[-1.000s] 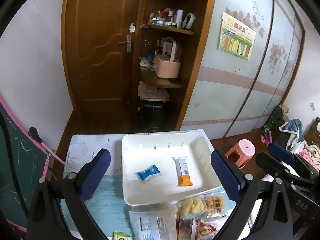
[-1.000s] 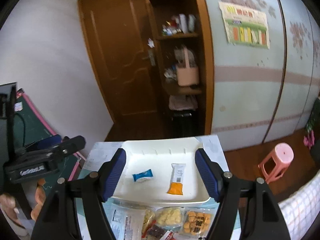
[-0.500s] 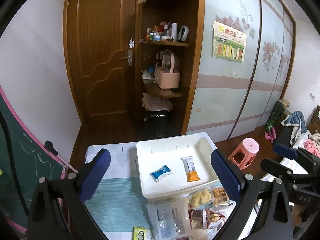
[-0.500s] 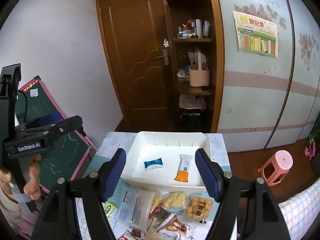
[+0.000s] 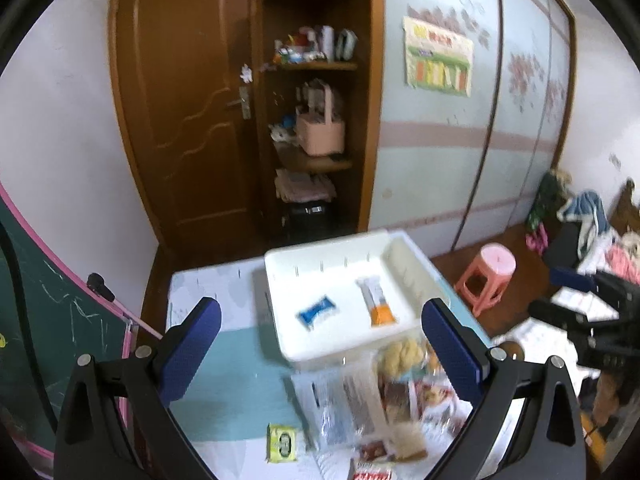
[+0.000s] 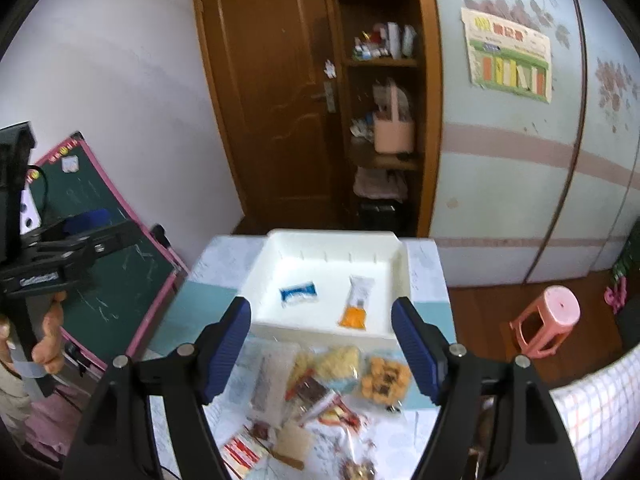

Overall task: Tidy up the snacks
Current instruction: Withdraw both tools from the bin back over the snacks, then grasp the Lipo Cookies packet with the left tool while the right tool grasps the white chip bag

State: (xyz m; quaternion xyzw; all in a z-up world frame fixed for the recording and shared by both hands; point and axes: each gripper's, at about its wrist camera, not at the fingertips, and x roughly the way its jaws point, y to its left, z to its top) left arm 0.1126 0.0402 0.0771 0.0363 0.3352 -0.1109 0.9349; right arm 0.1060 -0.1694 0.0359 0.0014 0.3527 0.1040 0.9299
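the white tray (image 6: 394, 276) sat at the far end of the worktop (image 5: 224, 396), and only two snacks lay inside it: a blue packet (image 6: 298, 293) toward its left and an orange-and-white packet (image 6: 358, 306) just to the right of it, apart from one another. the rest of the sorting looked undone. a loose heap of snack bags (image 6: 340, 376) lay on the worktop right against the tray's near wall, among them a pale yellow puffed snack (image 6: 338, 362), a bag of brown biscuits (image 6: 386, 378) and a red-and-white striped pack (image 6: 240, 450) nearer the edge, while a small green packet (image 5: 282, 442) lay by itself to the left of the heap. the left claw (image 5: 320, 350) hung above the worktop with its jaws wide apart and nothing between them. the right claw (image 6: 322, 350) hovered over the heap, likewise spread and empty. by this showing the job was early, with most packets left to move into the tray, and neither claw had yet settled on a next one.
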